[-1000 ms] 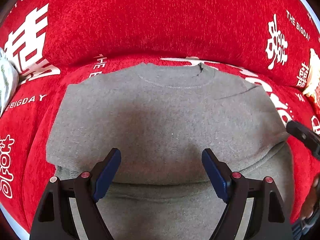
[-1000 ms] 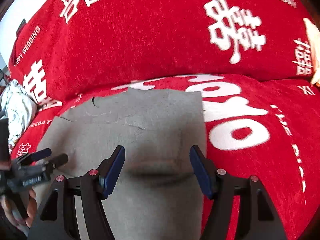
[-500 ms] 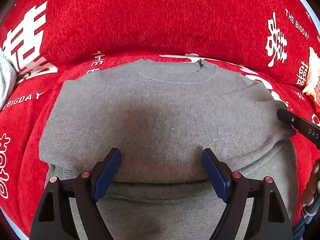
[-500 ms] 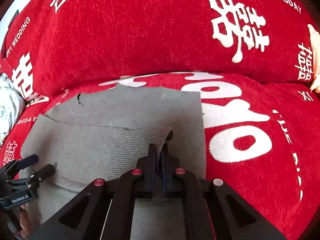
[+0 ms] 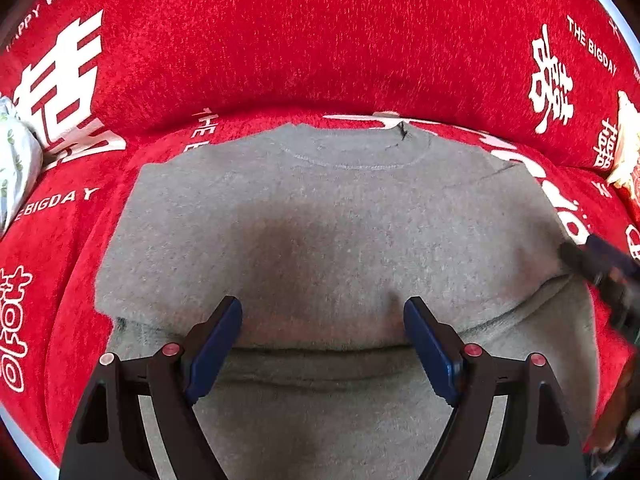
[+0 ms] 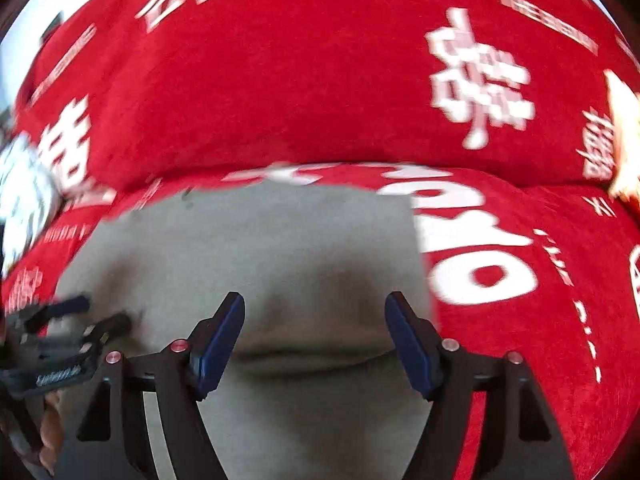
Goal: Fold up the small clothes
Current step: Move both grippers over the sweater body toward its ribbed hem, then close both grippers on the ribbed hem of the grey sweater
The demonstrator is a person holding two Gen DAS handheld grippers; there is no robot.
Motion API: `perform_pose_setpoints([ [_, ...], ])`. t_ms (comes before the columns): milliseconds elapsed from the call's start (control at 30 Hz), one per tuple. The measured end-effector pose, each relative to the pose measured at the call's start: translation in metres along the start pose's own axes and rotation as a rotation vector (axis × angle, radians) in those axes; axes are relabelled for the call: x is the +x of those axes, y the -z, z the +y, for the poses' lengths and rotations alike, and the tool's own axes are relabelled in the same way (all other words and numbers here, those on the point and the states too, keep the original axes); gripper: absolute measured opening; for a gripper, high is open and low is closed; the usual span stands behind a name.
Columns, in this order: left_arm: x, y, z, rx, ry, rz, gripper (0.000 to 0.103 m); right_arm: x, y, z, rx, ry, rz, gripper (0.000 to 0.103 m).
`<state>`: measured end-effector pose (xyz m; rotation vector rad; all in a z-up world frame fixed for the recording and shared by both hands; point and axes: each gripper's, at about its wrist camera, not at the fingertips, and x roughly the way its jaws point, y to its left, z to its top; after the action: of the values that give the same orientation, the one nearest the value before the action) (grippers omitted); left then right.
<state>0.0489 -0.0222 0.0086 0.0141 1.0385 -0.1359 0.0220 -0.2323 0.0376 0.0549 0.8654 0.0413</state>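
Observation:
A grey knitted sweater (image 5: 320,220) lies flat on the red sofa cover (image 5: 320,40), its collar (image 5: 360,148) toward the backrest and a folded edge running across near my fingers. My left gripper (image 5: 322,308) hangs open just above that fold, nothing between its blue pads. In the right wrist view the sweater (image 6: 260,248) fills the lower middle, and my right gripper (image 6: 314,304) hovers over its right part. Its jaws are opening, with only flat cloth beneath them. Each gripper shows in the other's view: the right gripper (image 5: 592,256) at the sweater's right edge, the left gripper (image 6: 80,316) at the far left.
The red cover with white lettering (image 6: 472,276) drapes seat and backrest. A white patterned cloth (image 5: 16,160) lies at the left end, and a pale orange object (image 5: 628,148) at the right end. A hand (image 6: 48,440) holds the left gripper.
The right gripper shut on a raised fold at the sweater's right side half a second ago, then let it go; the cloth now lies flat. The left gripper has stayed put.

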Motion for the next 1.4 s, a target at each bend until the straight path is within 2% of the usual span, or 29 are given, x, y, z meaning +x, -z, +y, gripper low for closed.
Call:
perform_pose_setpoints([
  [133, -0.005, 0.014, 0.003, 0.005, -0.036, -0.005, 0.084, 0.025, 0.024, 0.031, -0.103, 0.018, 0.083, 0.076],
  [167, -0.008, 0.018, 0.004, 0.007, -0.038, -0.005, 0.084, 0.02, 0.03, 0.035, -0.119, 0.044, 0.046, 0.078],
  [333, -0.019, 0.058, 0.002, 0.033, -0.031, 0.006, 0.084, -0.003, 0.064, 0.036, -0.124, 0.028, 0.046, 0.08],
  [400, -0.029, 0.073, -0.003, 0.053, -0.053, -0.036, 0.084, -0.015, 0.086, 0.034, -0.122, 0.021, 0.023, 0.081],
  [567, -0.05, 0.112, -0.007, 0.07, -0.047, -0.067, 0.085, -0.044, 0.122, 0.033, -0.132, 0.008, -0.01, 0.084],
  [633, -0.059, 0.132, -0.008, 0.084, -0.05, -0.085, 0.098, -0.055, 0.138, 0.034, -0.151, 0.01, -0.018, 0.085],
  [733, -0.068, 0.161, 0.0, 0.082, -0.03, -0.105, 0.102, -0.071, 0.163, 0.034, -0.178, 0.012, -0.02, 0.088],
  [833, -0.075, 0.18, 0.007, 0.069, -0.017, -0.091, 0.102, -0.081, 0.181, 0.033, -0.196, 0.015, -0.004, 0.091],
  [967, -0.088, 0.197, 0.007, 0.091, -0.053, -0.066, 0.102, -0.089, 0.195, 0.034, -0.225, 0.036, 0.051, 0.092],
  [1000, -0.095, 0.199, 0.01, 0.082, -0.073, -0.078, 0.102, -0.094, 0.196, 0.032, -0.217, 0.034, 0.069, 0.092],
  [1067, -0.11, 0.205, 0.026, 0.025, -0.098, -0.122, 0.102, -0.106, 0.199, 0.024, -0.188, 0.037, 0.045, 0.092],
  [1100, -0.112, 0.206, 0.036, -0.015, -0.1, -0.115, 0.102, -0.113, 0.2, 0.017, -0.163, 0.061, 0.024, 0.092],
  [1133, -0.108, 0.208, 0.048, -0.065, -0.101, -0.073, 0.102, -0.115, 0.201, 0.013, -0.146, 0.075, 0.025, 0.092],
  [1233, -0.085, 0.217, 0.068, -0.153, -0.087, 0.057, 0.102, -0.105, 0.206, -0.005, -0.061, 0.086, 0.12, 0.092],
  [1300, -0.08, 0.222, 0.077, -0.212, -0.022, 0.078, 0.102, -0.095, 0.211, -0.009, -0.031, 0.07, 0.182, 0.092],
  [1367, -0.077, 0.221, 0.077, -0.225, 0.004, 0.096, 0.102, -0.094, 0.212, -0.007, -0.041, 0.063, 0.183, 0.091],
  [1400, -0.077, 0.22, 0.076, -0.227, 0.022, 0.101, 0.098, -0.095, 0.212, -0.005, -0.052, 0.046, 0.176, 0.088],
])
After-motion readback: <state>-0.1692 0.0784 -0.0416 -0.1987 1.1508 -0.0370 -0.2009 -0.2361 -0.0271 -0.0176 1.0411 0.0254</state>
